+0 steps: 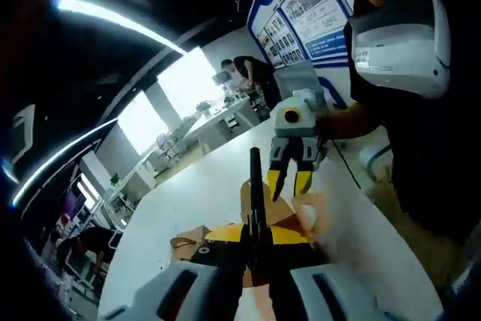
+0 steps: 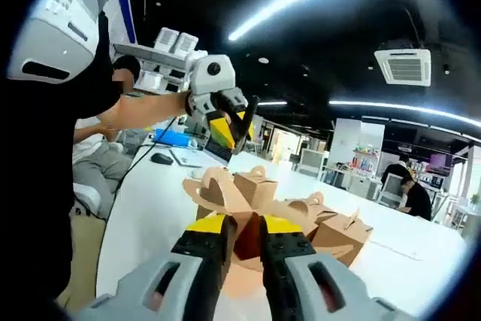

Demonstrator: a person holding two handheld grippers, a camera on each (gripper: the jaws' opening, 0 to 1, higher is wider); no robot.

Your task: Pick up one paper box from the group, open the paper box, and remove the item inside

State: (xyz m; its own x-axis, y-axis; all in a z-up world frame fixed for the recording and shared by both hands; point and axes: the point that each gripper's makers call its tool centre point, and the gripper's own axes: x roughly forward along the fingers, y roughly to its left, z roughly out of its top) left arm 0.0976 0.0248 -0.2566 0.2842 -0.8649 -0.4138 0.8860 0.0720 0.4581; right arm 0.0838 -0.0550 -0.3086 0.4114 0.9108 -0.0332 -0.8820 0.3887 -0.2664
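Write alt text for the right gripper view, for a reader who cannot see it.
The right hand-held gripper is closed on a brown paper box, with more boxes grouped on the white table beyond. Above them, the left hand-held gripper holds a thin black item in the air.

Several brown paper boxes (image 2: 316,219) with gabled, handled tops sit bunched together on the white table (image 2: 150,208), touching one another, away from its edges. The nearest box (image 2: 244,242) seems partly opened, a flap raised, though the blur makes that uncertain.
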